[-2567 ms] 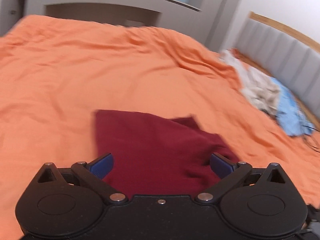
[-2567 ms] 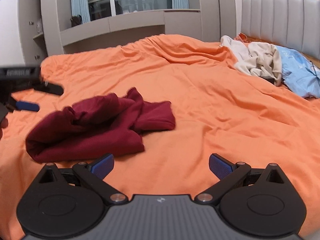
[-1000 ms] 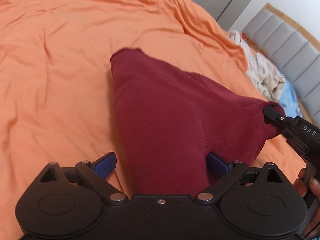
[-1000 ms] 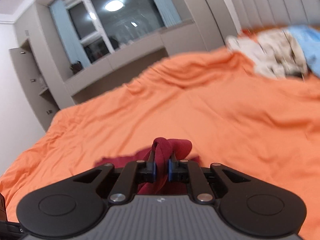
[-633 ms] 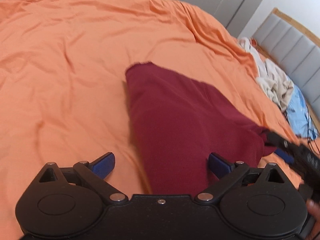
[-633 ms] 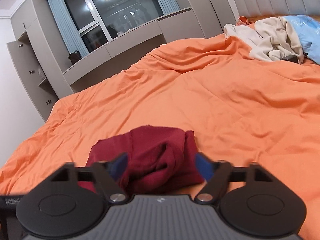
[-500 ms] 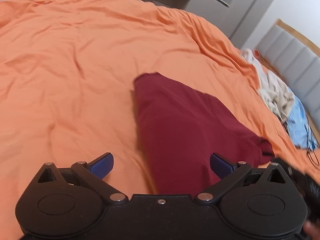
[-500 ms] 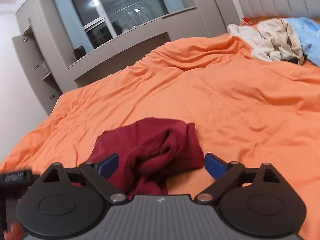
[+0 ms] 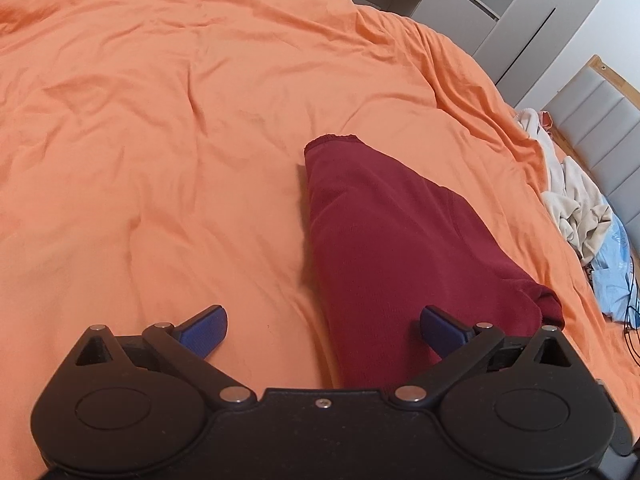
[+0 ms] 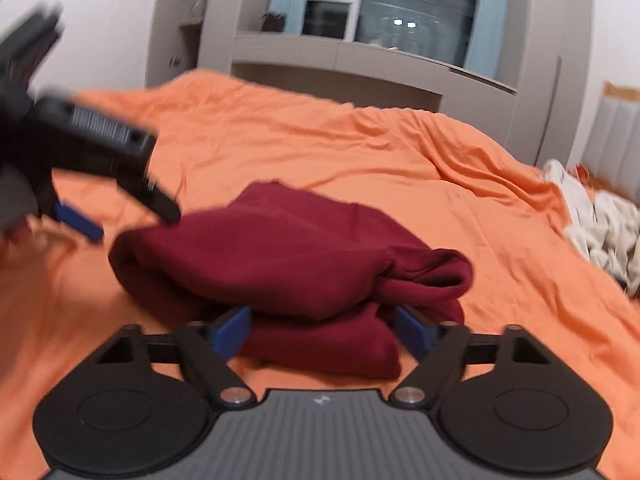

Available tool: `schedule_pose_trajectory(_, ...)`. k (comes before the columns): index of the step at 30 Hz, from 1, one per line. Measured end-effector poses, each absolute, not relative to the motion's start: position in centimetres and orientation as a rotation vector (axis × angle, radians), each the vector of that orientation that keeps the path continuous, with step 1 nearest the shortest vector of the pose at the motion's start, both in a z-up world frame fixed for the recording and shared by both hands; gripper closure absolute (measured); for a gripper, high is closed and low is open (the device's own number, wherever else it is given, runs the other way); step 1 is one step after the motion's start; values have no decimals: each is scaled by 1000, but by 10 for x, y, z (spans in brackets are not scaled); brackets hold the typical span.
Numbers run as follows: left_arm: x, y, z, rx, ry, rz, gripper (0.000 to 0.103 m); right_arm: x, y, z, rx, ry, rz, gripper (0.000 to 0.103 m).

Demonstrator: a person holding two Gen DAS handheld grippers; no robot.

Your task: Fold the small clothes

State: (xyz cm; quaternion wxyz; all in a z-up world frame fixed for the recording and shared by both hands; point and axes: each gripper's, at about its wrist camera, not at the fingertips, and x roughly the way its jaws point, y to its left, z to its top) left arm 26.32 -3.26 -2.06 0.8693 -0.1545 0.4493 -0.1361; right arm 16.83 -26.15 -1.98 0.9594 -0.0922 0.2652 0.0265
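A dark red garment (image 9: 400,248) lies folded in a loose heap on the orange bedspread (image 9: 160,140). My left gripper (image 9: 322,330) hovers over its near end, open, with the cloth running under the gap toward the right finger. In the right wrist view the red garment (image 10: 288,256) sits just ahead of my right gripper (image 10: 323,334). Its jaws are closing, and the lower folded layer lies between the blue pads, which do not visibly pinch it. The left gripper (image 10: 120,212) shows blurred at the upper left, open, over the garment's left end.
A pile of cream and light blue clothes (image 9: 580,208) lies by the grey padded headboard (image 9: 600,128) at the right, with a thin cable (image 9: 632,320) near it. Grey cabinets and a window (image 10: 400,8) stand beyond the bed.
My right gripper let go of the bunched red cloth, opened wide, rolled and drew back, then began narrowing. The garment dropped onto the bed. The left gripper lifted back a little, staying open.
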Motion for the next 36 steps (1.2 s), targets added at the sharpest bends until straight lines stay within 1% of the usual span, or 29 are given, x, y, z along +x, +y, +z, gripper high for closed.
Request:
schedule_pose_trajectory(6,261,-36,-21,-307,938,-291,1,181,-257,-26,-174,513,50,29)
schedule_pose_trajectory(7,261,-36,-21,-308,939,-292,1,184,-258,-25,-154,512,56,32)
schedule_pose_trajectory(8,261,-36,-21,-309,940,-293,1,186,-261,-25,-127,515,63,39)
schedule_pose_trajectory(9,261,-36,-21,-310,942,-294,1,188,-264,-25,-94,519,70,43)
schedule_pose_trajectory(10,261,-36,-21,-309,943,-295,1,189,-269,-25,-72,518,71,55)
schedule_pose_trajectory(11,261,-37,-21,-307,944,-295,1,189,-272,-24,-58,514,71,69)
schedule_pose_trajectory(14,262,-38,-19,-306,941,-299,1,187,-277,-22,-57,505,72,84)
schedule_pose_trajectory(17,260,-38,-18,-303,939,-301,1,182,-268,-19,-181,472,36,91)
schedule_pose_trajectory(19,259,-36,-18,-298,937,-301,1,172,-260,-14,-297,417,-19,91)
schedule_pose_trajectory(21,259,-34,-19,-294,935,-303,1,164,-260,-10,-336,381,-31,91)
schedule_pose_trajectory(27,262,-38,-30,-273,975,-291,1,160,-261,-25,-326,487,15,87)
schedule_pose_trajectory(28,262,-39,-32,-269,979,-288,1,159,-263,-27,-315,493,15,85)
schedule_pose_trajectory(29,262,-39,-34,-267,981,-285,1,160,-264,-28,-299,499,21,77)
schedule_pose_trajectory(32,261,-37,-35,-279,978,-284,1,165,-269,-30,-229,524,58,61)
schedule_pose_trajectory(34,261,-37,-34,-286,979,-282,1,168,-273,-31,-172,528,88,58)
schedule_pose_trajectory(36,261,-37,-34,-292,982,-282,1,176,-277,-33,-149,541,83,59)
